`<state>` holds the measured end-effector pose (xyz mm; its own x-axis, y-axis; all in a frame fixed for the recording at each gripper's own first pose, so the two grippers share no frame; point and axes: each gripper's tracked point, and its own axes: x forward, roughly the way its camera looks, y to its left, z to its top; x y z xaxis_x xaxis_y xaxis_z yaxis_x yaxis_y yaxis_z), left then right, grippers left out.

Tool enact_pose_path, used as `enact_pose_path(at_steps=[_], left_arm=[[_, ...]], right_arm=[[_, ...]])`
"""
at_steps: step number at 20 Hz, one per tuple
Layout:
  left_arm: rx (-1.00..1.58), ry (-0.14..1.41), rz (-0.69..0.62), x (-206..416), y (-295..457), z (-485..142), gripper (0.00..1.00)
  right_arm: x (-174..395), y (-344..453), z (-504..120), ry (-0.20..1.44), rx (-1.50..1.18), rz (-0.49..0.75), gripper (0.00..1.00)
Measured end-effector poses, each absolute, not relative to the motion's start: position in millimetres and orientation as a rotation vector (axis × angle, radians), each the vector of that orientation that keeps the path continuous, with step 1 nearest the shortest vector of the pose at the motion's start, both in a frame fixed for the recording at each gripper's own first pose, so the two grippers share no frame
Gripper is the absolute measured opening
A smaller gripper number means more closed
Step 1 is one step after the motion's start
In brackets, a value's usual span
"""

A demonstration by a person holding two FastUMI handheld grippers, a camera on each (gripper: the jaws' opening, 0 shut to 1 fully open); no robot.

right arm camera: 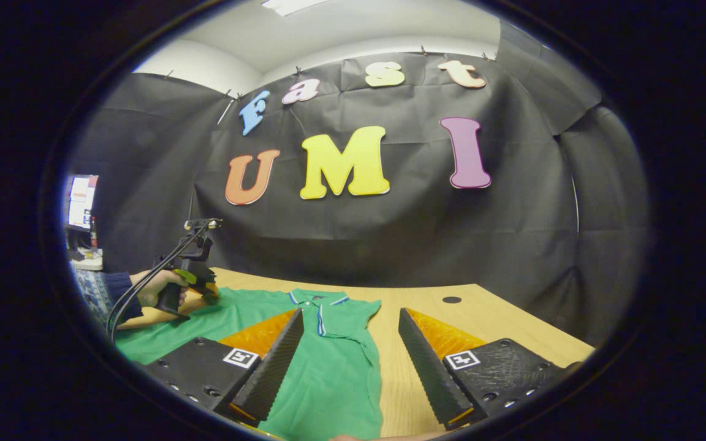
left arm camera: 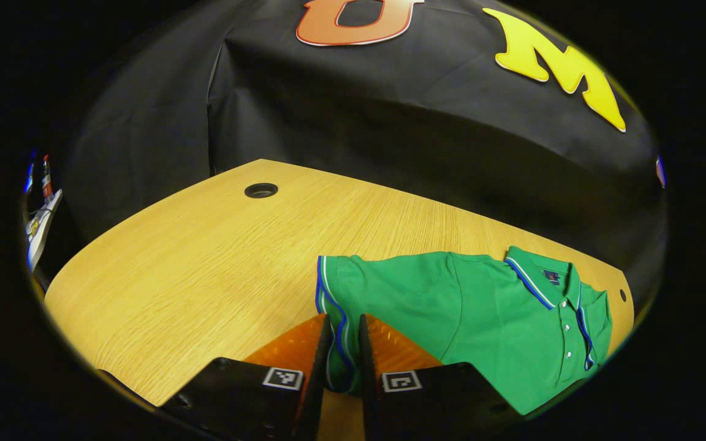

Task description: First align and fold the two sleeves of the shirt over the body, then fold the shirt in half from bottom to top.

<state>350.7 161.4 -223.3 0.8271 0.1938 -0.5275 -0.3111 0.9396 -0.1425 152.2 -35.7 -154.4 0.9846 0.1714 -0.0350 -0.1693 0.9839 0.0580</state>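
A green polo shirt (left arm camera: 482,318) with blue and white trim lies flat on the wooden table (left arm camera: 206,263), collar (left arm camera: 543,275) to the far right in the left gripper view. My left gripper (left arm camera: 345,334) is shut on the cuff of the near sleeve (left arm camera: 353,288), the trimmed edge pinched between its fingers. In the right gripper view the shirt (right arm camera: 328,373) stretches away from me, collar (right arm camera: 318,297) at the far end. My right gripper (right arm camera: 350,313) hangs open over the shirt's body, holding nothing. The left gripper (right arm camera: 206,291), held by a hand (right arm camera: 154,286), rests at the shirt's left sleeve.
A round cable hole (left arm camera: 261,190) sits near the table's far edge, and bare wood spreads left of the shirt. Black cloth walls close in behind the table. A screen (right arm camera: 81,199) and clutter stand beyond the table's left end.
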Motion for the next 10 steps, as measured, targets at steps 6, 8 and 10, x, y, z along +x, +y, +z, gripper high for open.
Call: enact_pose_path(at_steps=[6, 8, 10], left_arm=[[-0.152, 0.549, 0.250, 353.3, 135.1, -200.9, 0.10], [-0.123, 0.533, 0.223, 355.8, 118.6, -185.6, 0.09], [-0.059, 0.524, 0.200, 358.7, 101.1, -174.6, 0.09]], right_arm=[[154.6, -36.3, -165.1, 0.090, 0.073, 0.175, 0.95], [154.7, -39.1, -162.2, 0.078, 0.087, 0.168, 0.95], [156.9, -40.2, -163.7, 0.083, 0.095, 0.158, 0.96]])
